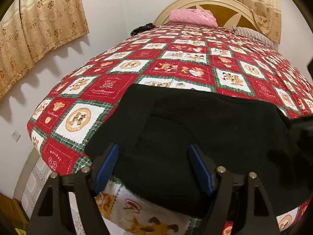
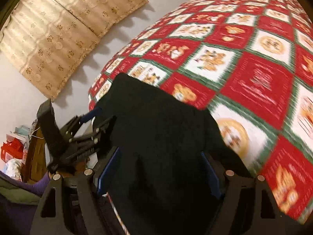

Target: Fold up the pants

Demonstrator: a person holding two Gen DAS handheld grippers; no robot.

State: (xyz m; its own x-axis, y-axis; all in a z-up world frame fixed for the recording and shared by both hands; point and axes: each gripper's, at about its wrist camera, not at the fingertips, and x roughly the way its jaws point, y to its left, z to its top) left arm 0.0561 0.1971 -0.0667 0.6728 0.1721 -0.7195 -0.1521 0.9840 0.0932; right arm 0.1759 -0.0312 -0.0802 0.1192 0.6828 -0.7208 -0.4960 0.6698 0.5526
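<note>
Left wrist view: left gripper (image 1: 154, 168), jaws spread, blue pads (image 1: 106, 168) clear of cloth; black pants (image 1: 185, 137) lying flat on the bed between and beyond the jaws; patchwork quilt (image 1: 176, 58) left of, below and past them; pink folded bedding (image 1: 192, 17) far ahead at the headboard (image 1: 230, 9). Right wrist view, blurred: right gripper (image 2: 160, 176), jaws spread, pants (image 2: 162, 137) between them, contact unclear; left gripper (image 2: 86, 135) just left of the jaws; quilt (image 2: 254, 68) ahead and right.
</note>
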